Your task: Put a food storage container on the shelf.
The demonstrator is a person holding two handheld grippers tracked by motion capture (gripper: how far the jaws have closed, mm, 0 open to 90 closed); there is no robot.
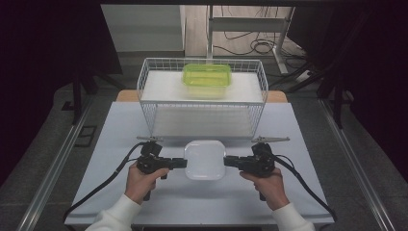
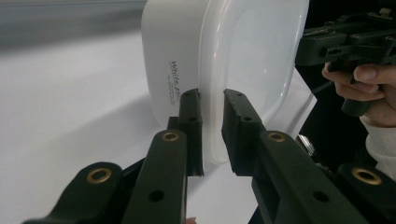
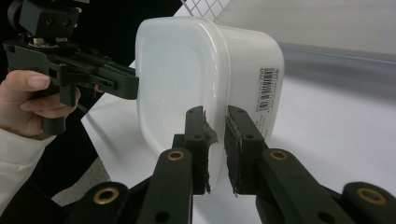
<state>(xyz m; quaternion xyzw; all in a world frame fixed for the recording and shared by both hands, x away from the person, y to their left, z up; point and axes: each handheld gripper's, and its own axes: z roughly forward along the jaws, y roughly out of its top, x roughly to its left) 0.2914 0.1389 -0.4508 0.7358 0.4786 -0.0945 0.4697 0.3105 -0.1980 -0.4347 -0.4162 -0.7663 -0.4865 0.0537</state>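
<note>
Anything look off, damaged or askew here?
One thing: on the right gripper, a pad looks torn or peeling, a ragged flap sticking into the gap at the white container's rim. Otherwise both grippers, left gripper included, clamp opposite rims evenly. Nothing spilled.

White lidded container [image 1: 205,160], yellow-green container [image 1: 206,80], white wire basket [image 1: 146,98], black hand-held grippers
</note>
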